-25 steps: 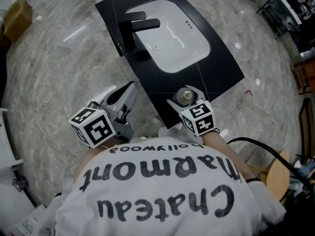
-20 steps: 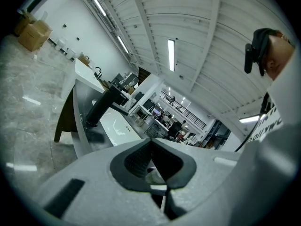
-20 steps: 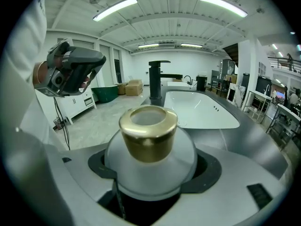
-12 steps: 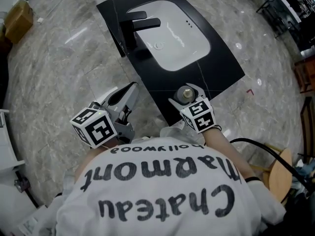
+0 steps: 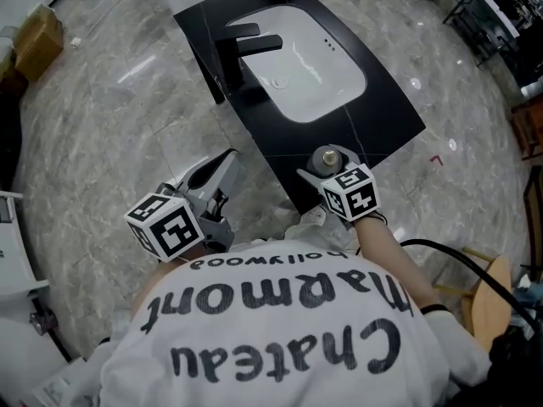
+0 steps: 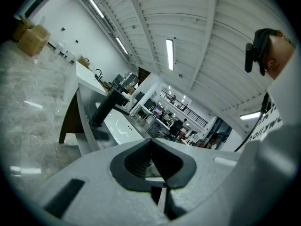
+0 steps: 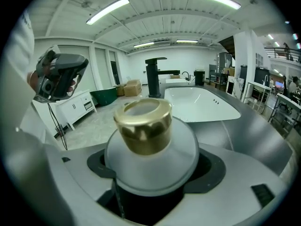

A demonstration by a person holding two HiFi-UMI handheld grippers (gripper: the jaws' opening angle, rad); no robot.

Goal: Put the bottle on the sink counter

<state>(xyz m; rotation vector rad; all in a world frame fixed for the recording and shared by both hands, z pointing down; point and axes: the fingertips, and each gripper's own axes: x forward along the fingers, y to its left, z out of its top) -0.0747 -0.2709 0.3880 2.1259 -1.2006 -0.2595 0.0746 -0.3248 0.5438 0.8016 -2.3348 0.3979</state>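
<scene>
A frosted white bottle with a gold cap stands upright between the jaws of my right gripper, which is shut on its body. In the head view this bottle and the right gripper are over the near end of the black sink counter; whether the bottle rests on it is hidden. My left gripper hangs over the floor left of the counter, shut and empty, its pads pressed together.
The counter holds a white basin and a black faucet on its left side. Marble floor surrounds it. Cardboard boxes sit far left. A wooden chair and a black cable lie at my right.
The right gripper has edged a little forward with the bottle, over the counter's near end. The left gripper has hardly moved.
</scene>
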